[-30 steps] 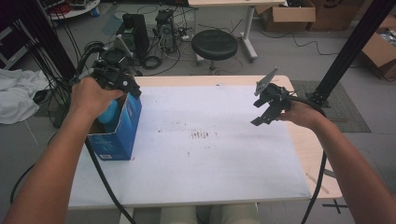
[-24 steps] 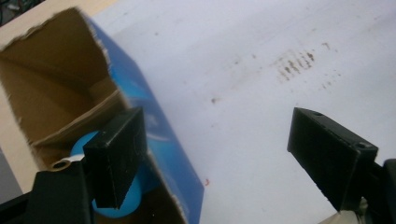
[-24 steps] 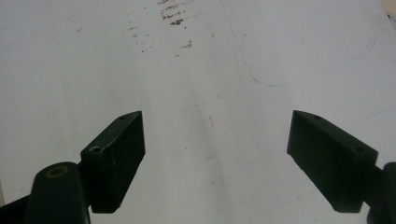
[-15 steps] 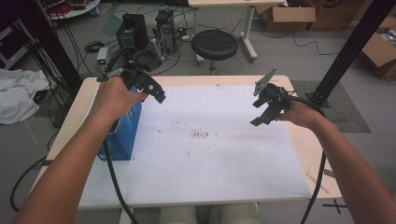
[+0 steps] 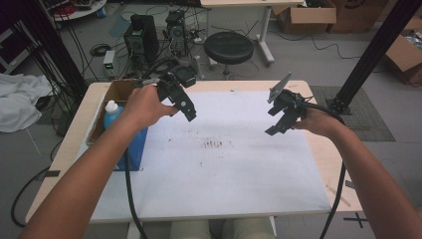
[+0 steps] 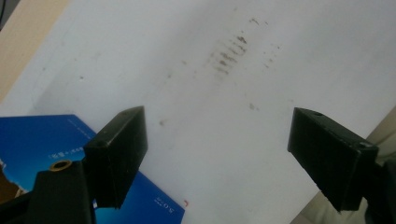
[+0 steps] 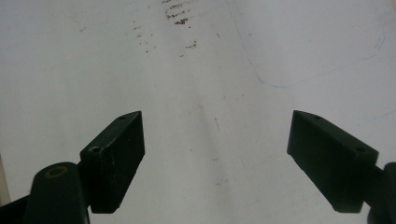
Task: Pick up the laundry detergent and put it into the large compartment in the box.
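My left gripper (image 5: 185,103) hangs over the upper left part of the white sheet (image 5: 224,169), just right of a blue box (image 5: 130,149). In the left gripper view its jaws (image 6: 217,140) stand wide open with nothing between them, and the blue box's corner (image 6: 42,140) lies at lower left. My right gripper (image 5: 276,119) hovers over the sheet's right side. Its jaws (image 7: 217,140) are also wide open and empty above the bare sheet (image 7: 196,84).
A bottle with a white cap (image 5: 113,107) stands in the open box at the table's left edge. Brown smudges (image 5: 217,144) mark the sheet's middle. The wooden table's rim (image 5: 338,164) frames the sheet. A stool (image 5: 229,47) and computers stand beyond the far edge.
My left hand moved right, from above the blue box to over the sheet's left part, uncovering the bottle. The right gripper stayed put.
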Action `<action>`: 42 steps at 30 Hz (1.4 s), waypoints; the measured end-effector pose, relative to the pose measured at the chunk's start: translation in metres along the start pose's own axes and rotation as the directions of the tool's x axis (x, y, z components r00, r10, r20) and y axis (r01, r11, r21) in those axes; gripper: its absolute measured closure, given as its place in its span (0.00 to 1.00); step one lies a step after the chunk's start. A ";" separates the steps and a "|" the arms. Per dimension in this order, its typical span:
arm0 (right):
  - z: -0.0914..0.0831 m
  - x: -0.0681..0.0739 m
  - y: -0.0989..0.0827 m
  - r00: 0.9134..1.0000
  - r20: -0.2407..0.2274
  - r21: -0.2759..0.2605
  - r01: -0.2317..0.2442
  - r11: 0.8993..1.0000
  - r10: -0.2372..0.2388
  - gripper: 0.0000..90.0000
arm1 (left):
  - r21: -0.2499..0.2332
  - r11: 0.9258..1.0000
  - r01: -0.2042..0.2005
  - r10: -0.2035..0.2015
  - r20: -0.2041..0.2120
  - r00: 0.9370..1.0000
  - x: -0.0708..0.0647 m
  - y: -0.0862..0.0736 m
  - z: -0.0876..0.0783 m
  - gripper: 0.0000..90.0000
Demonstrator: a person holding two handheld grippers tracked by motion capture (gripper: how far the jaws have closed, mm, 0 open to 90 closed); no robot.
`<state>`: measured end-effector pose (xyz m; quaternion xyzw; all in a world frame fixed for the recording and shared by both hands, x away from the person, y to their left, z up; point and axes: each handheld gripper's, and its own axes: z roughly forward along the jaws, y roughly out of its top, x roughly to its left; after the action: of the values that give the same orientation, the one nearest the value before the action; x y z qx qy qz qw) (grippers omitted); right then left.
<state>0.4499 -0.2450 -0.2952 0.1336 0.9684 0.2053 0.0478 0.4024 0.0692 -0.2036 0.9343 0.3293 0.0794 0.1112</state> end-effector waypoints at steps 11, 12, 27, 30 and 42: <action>0.004 0.001 0.003 1.000 -0.006 0.003 0.002 1.000 -0.002 0.21 | 0.028 0.986 -0.167 0.166 0.055 0.985 -0.025 0.016 0.013 0.23; 0.004 0.001 0.004 1.000 -0.006 0.004 0.003 1.000 -0.003 0.21 | 0.029 0.984 -0.176 0.174 0.060 0.983 -0.026 0.017 0.013 0.23; 0.007 0.002 0.007 1.000 -0.012 0.010 0.008 1.000 -0.008 0.21 | 0.030 0.963 -0.270 0.266 0.094 0.959 -0.040 0.020 0.028 0.23; 0.008 0.003 0.008 1.000 -0.015 0.013 0.010 1.000 -0.010 0.21 | 0.024 0.964 -0.264 0.261 0.096 0.961 -0.041 0.019 0.028 0.23; 0.005 0.004 0.008 1.000 -0.010 0.010 0.013 1.000 -0.013 0.21 | 0.021 0.968 -0.251 0.248 0.097 0.964 -0.039 0.019 0.028 0.24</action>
<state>0.4485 -0.2347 -0.2964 0.1267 0.9704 0.2010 0.0437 0.3895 0.0256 -0.2284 0.9727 0.2049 0.0434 0.1002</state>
